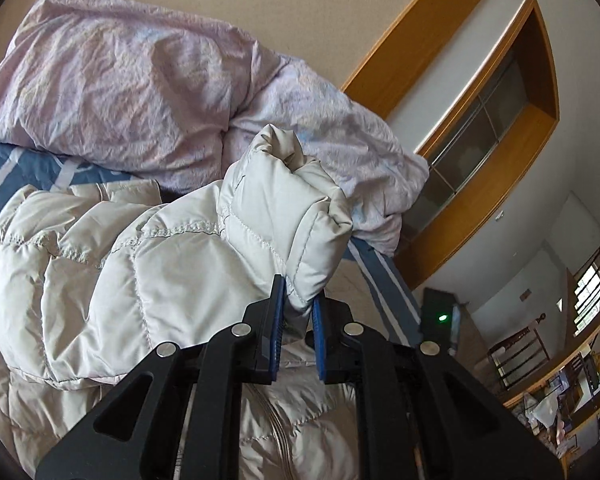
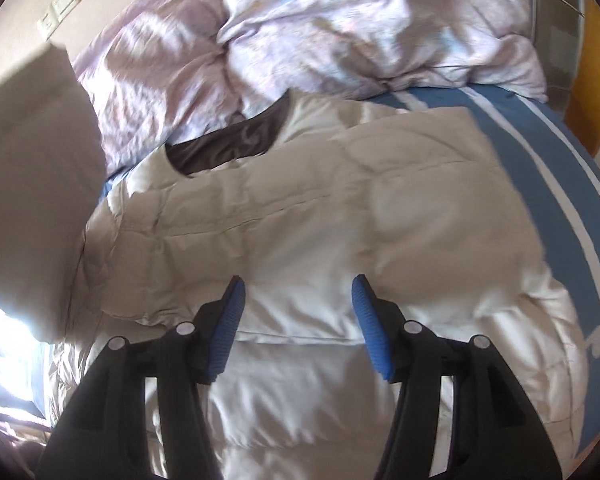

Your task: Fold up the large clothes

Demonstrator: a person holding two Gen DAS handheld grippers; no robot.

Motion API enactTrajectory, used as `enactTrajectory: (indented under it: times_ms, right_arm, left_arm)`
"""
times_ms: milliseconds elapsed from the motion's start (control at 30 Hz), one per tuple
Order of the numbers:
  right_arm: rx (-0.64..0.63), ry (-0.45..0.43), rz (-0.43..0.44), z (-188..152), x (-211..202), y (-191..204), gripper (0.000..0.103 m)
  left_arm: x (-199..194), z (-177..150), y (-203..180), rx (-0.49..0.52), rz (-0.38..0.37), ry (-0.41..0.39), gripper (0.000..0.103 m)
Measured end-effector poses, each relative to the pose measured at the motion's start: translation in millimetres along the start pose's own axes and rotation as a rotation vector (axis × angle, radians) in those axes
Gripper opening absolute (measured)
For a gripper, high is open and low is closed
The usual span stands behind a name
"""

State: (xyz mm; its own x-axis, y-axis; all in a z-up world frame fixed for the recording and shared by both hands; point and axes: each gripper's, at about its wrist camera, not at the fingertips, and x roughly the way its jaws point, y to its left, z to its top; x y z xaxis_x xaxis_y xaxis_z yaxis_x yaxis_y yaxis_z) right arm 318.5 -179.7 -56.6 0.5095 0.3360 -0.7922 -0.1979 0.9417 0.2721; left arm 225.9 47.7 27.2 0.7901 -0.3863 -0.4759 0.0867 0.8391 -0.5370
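Left gripper (image 1: 299,300) jaws clamped on a cream quilted jacket sleeve (image 1: 284,204), right gripper (image 2: 298,292) jaws apart and empty above the puffer jacket (image 2: 308,216), spread on a blue striped bed (image 2: 540,160), crumpled lilac duvet (image 2: 340,32) beyond, blurred, perhaps a pillow at left.

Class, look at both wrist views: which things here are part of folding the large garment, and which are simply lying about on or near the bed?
Part of the job:
- quilted white jacket
- its sleeve, pinched in the left claw
- right claw, open above the jacket

Just lying about:
- crumpled lilac duvet
- blue striped bedsheet
- wall switches
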Motion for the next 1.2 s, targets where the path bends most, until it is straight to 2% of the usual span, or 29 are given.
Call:
enactTrajectory:
  times_ms: [133, 267, 367, 400, 433, 500, 633, 833, 933, 1067, 1200]
  right_arm:
    - [0.016, -0.037, 0.0, 1.7, -12.9, -12.7, 0.056]
    - [0.022, -0.062, 0.007, 3.5, -16.6, -16.0, 0.056]
    - [0.033, -0.073, 0.008, 4.3, -17.6, -19.8, 0.056]
    - [0.037, -0.076, 0.006, 5.1, -18.3, -20.5, 0.056]
    - [0.039, -0.078, 0.003, 5.7, -18.6, -21.1, 0.056]
    - [0.038, -0.087, -0.006, 6.0, -20.9, -21.5, 0.055]
    - [0.004, -0.119, 0.016, 4.8, -28.3, -13.4, 0.047]
    - [-0.15, -0.102, 0.144, -3.5, -23.8, 28.5, 0.03]
    - [-0.246, -0.112, 0.186, -10.7, -21.9, 53.0, 0.027]
    - [-0.332, -0.07, 0.163, -15.9, -7.3, 76.3, 0.027]
    - [-0.307, 0.011, 0.095, -15.2, 21.1, 73.7, 0.019]
  left_arm:
    - [26.3, -15.7, 3.6, -0.015, 0.017, 0.083, 0.012]
    - [41.2, -25.1, 2.1, -0.015, 0.034, 0.118, 0.015]
    - [50.1, -30.3, 1.1, -0.028, 0.006, 0.156, 0.04]
    - [52.9, -31.8, 0.8, -0.032, -0.008, 0.168, 0.057]
    - [54.6, -33.5, -0.2, -0.029, -0.01, 0.173, 0.07]
    - [53.7, -35.8, -2.0, -0.01, -0.008, 0.172, 0.075]
    - [37.2, -29.8, 6.8, -0.009, 0.003, 0.149, 0.079]
    - [6.7, -18.0, 39.3, 0.03, 0.189, 0.086, 0.079]
    - [-5.3, -15.2, 60.0, 0.065, 0.325, 0.052, 0.079]
    - [-11.9, -13.6, 93.6, 0.089, 0.489, 0.036, 0.079]
    - [-7.2, -13.8, 126.9, 0.052, 0.557, 0.072, 0.079]
